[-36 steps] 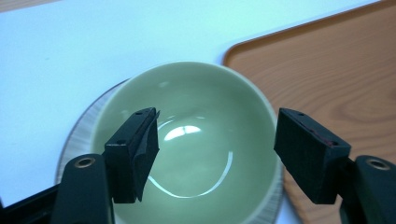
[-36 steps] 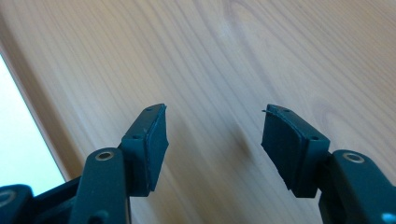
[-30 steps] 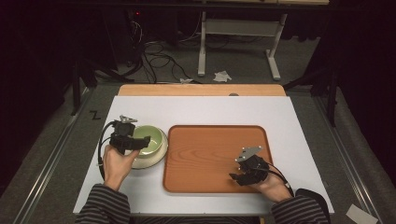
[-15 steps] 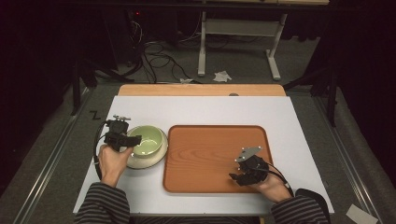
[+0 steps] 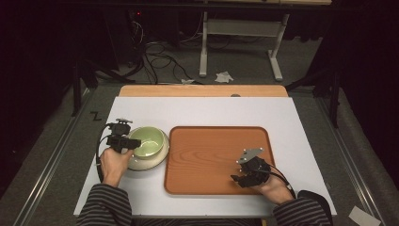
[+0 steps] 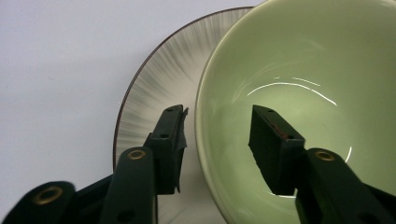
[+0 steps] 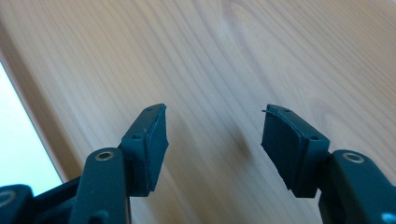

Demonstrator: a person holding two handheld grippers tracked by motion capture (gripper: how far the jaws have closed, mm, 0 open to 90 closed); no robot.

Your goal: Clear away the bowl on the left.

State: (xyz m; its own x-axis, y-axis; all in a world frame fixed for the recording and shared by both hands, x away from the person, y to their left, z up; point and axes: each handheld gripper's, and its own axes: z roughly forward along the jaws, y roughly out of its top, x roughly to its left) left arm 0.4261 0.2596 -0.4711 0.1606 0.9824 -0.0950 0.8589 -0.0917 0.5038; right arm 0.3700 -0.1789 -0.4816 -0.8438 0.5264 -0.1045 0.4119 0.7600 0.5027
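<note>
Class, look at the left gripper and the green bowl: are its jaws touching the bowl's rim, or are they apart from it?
Apart. In the left gripper view the left gripper is open, one jaw outside and one inside the green bowl, with a visible gap between each jaw and the rim.

Parts hidden or cut off around the bowl, plate and tray

In the left gripper view, the pale green glazed bowl (image 6: 299,93) is cut by the top, right and bottom edges; the white plate with fine grey radial lines (image 6: 154,93) beneath it is largely covered by the bowl; whether the left gripper (image 6: 217,140) touches the rim cannot be told; in the right gripper view, the reddish-brown wooden tray (image 7: 233,60) is cropped on every side.
</note>
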